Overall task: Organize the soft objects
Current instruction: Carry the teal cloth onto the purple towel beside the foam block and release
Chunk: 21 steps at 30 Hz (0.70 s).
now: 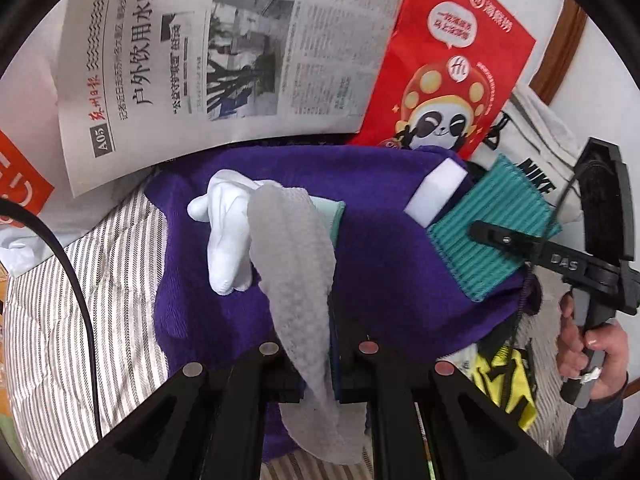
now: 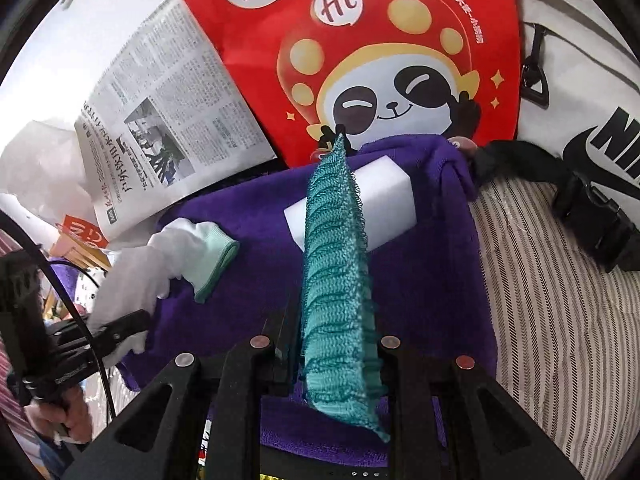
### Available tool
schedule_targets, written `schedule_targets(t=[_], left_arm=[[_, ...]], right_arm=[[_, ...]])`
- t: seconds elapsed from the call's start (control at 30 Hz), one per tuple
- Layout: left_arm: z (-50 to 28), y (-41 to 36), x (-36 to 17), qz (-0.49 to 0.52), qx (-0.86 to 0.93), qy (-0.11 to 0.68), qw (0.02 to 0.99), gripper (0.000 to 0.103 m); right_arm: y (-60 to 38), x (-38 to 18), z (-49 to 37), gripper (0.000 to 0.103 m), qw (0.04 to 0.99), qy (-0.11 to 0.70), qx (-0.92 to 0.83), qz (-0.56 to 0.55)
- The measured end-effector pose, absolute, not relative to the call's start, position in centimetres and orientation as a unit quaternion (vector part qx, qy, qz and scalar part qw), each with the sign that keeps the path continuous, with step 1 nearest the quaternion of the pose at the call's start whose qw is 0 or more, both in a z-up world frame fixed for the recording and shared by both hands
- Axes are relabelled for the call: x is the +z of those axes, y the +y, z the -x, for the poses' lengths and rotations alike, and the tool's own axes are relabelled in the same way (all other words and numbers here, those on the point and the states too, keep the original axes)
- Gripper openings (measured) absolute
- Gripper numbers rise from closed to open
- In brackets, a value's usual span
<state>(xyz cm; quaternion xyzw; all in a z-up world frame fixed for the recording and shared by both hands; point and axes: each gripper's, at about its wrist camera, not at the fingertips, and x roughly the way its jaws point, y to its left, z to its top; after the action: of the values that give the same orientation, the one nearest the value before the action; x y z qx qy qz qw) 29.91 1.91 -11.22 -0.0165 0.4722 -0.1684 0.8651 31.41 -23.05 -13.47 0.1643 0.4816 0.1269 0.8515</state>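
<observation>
A purple towel [image 1: 400, 280] [image 2: 460, 280] lies spread on striped bedding. On it rest a white glove [image 1: 228, 232] [image 2: 200, 244] with a mint cuff and a white sponge block [image 1: 438, 190] [image 2: 384, 196]. My left gripper [image 1: 320, 344] [image 2: 132, 322] is shut on a grey waffle cloth [image 1: 296, 264] [image 2: 120, 292], which drapes over the glove. My right gripper [image 2: 336, 344] [image 1: 492, 234] is shut on a teal knitted cloth [image 2: 336, 260] [image 1: 500, 200], held on edge above the towel in front of the sponge.
A newspaper [image 1: 240, 60] and a red panda-print paper bag [image 1: 448, 60] lie behind the towel. A white Nike bag [image 1: 536, 152] with a black strap buckle [image 2: 592, 220] sits to the right. Striped bedding [image 1: 100, 280] surrounds the towel. A yellow item [image 1: 504, 376] lies near a hand [image 1: 584, 344].
</observation>
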Motion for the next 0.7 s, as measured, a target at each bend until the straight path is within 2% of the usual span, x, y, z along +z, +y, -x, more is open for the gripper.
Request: schedule_targets(t=[0.23,0.5,0.6,0.67,0.7], left_arm=[[-31.2,1.9,-13.0,0.007,-0.161,0.492,0.855,0.009],[-31.2,1.0,-14.7,-0.027,-0.148,0.509,0.847,0.011],[-31.2,0.8,-14.7,-0.032,-0.15,0.511,0.846,0.019],[-31.1,0.7,-14.6,-0.033,-0.154,0.513,0.844,0.031],[-31.0,0.7,-14.6,-0.035,-0.155,0.513,0.844,0.041]], right_arm=[[-23.2,-13.3,-31.6,0.022,0.853,0.483,0.126,-0.152],[-23.0,-13.6,-31.7,0.03,0.855,0.487,0.119,-0.134],[-23.1,-13.5,-31.7,0.034,0.858,0.487,0.11,-0.125],[-23.1,-13.3,-31.5,0.045,0.862,0.483,0.104,-0.111],[-23.2,-13.2,-31.4,0.05,0.865,0.481,0.101,-0.104]])
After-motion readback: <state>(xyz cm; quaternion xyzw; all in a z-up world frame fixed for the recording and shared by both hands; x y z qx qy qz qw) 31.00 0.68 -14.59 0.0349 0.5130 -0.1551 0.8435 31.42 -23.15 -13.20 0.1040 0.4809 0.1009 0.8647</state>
